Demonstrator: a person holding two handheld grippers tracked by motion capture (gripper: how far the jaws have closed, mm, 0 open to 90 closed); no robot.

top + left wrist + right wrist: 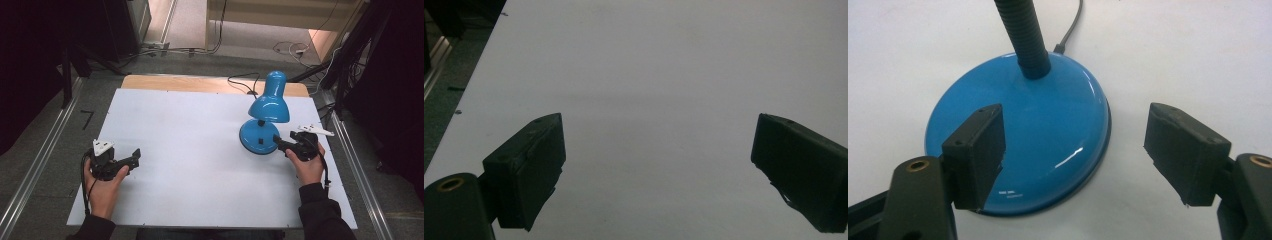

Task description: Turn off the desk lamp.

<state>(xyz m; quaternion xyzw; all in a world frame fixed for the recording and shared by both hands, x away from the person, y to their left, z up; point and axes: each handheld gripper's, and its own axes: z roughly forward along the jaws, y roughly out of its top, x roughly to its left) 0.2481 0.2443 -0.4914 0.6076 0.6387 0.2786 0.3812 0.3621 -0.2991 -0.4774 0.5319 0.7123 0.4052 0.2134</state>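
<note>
the blue desk lamp (265, 117) stands at about two o'clock on the white table (190, 150), toward its right edge. it is glossy blue all over: a round, domed base (1048, 130) that catches a streak of light, a black ribbed gooseneck (1023, 35) rising from the base's middle, and a bell-shaped shade (270, 100) tipped over the base. a thin black cord (245, 82) runs from it toward twelve o'clock, off the far side. my right gripper (280, 144) sits at the base's four o'clock side, jaws spread wide; in the right gripper view one jaw hangs over the base's near rim, the other is out over bare table, and neither pad presses on it. my left gripper (134, 156) rests at eight o'clock on the table, well apart from the lamp, jaws wide over bare white surface.
</note>
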